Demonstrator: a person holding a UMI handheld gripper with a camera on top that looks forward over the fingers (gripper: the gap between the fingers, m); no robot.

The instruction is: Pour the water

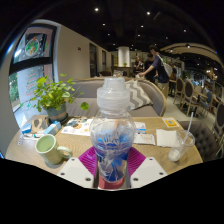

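A clear plastic water bottle (113, 130) with a white cap and a blue-patterned label stands upright between my fingers. My gripper (112, 165) is shut on the bottle's lower body, both magenta pads (90, 160) pressing its sides. The bottle's red base shows just above the gripper's housing. A green cup (47, 148) sits on the wooden table (150, 152) to the left of my fingers. A small clear glass (176, 155) stands on the right, beyond the right finger.
A potted plant (49, 97) stands at the table's far left. Papers and leaflets (77, 127) and a white napkin (166, 136) lie behind the bottle. A person (155, 67) stands far back among chairs and tables.
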